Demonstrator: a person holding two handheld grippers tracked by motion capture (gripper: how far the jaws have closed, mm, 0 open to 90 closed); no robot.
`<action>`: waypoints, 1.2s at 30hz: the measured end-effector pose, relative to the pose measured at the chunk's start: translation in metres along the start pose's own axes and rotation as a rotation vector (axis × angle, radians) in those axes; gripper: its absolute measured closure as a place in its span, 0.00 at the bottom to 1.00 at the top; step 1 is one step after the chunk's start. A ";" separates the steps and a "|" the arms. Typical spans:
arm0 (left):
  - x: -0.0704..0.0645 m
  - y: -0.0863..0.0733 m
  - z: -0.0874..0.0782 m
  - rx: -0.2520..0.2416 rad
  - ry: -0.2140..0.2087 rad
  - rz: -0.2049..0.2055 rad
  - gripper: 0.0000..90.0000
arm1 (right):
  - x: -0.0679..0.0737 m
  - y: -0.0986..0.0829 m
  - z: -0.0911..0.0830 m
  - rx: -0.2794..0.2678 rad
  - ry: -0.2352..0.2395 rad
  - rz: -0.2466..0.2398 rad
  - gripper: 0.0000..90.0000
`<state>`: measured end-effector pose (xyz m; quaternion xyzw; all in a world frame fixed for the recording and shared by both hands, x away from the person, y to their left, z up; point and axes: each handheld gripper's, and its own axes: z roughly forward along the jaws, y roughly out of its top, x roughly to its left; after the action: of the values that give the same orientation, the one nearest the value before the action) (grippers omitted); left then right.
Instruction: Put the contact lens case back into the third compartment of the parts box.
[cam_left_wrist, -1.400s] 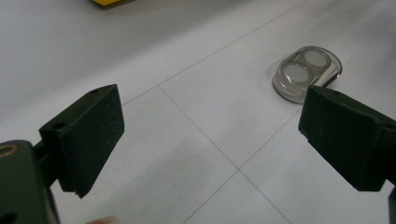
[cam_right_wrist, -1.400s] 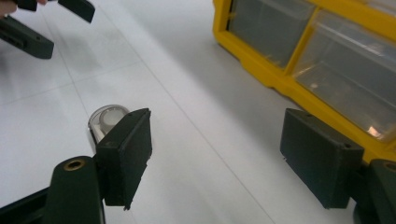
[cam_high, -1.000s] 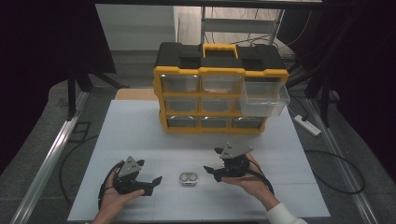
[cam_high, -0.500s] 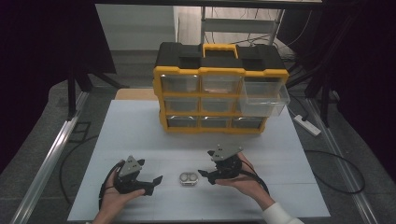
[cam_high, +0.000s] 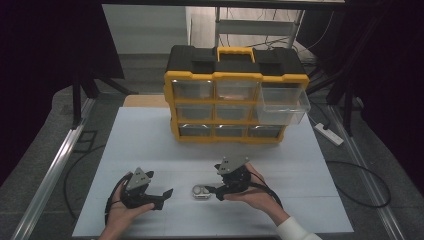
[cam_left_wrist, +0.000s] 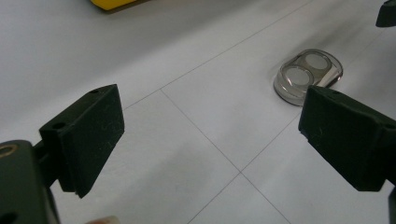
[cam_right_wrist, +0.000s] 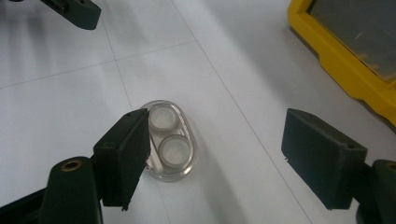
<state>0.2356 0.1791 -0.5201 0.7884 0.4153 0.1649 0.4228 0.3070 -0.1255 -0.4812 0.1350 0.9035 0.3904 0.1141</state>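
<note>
A small clear oval case (cam_high: 200, 192) with two round wells lies flat on the white table (cam_high: 150, 140), between the two grippers. My right gripper (cam_high: 212, 190) is open and sits just right of it. In the right gripper view the case (cam_right_wrist: 172, 148) lies low against the left finger (cam_right_wrist: 123, 156), whose tip overlaps its edge, and the gap of the right gripper (cam_right_wrist: 224, 156) is otherwise bare. My left gripper (cam_high: 164, 195) rests open on the table to the left. In its own view, the left gripper (cam_left_wrist: 210, 130) is spread wide, with the case (cam_left_wrist: 308, 74) ahead by the right finger.
A yellow and black drawer organizer (cam_high: 235, 95) stands at the back of the table, its upper right clear drawer (cam_high: 282, 105) pulled out. Its yellow frame (cam_right_wrist: 345, 65) is at the right gripper view's upper right. A power strip (cam_high: 329, 133) lies off the table's right side.
My right gripper has slid left and nearer the person, up to the clear case. The left gripper and the case have stayed put.
</note>
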 end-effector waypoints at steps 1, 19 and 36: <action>0.000 0.000 0.000 0.000 0.001 -0.001 0.08 | 0.001 0.002 0.002 0.000 0.005 -0.003 0.26; 0.000 0.000 0.000 0.003 0.002 0.002 0.08 | 0.005 0.008 0.016 0.045 0.046 -0.016 0.25; 0.000 0.000 0.001 0.007 -0.001 0.005 0.08 | 0.012 0.008 0.039 0.147 0.085 -0.068 0.23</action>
<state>0.2361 0.1788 -0.5211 0.7910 0.4139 0.1642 0.4197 0.3092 -0.0894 -0.5025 0.0953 0.9378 0.3244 0.0785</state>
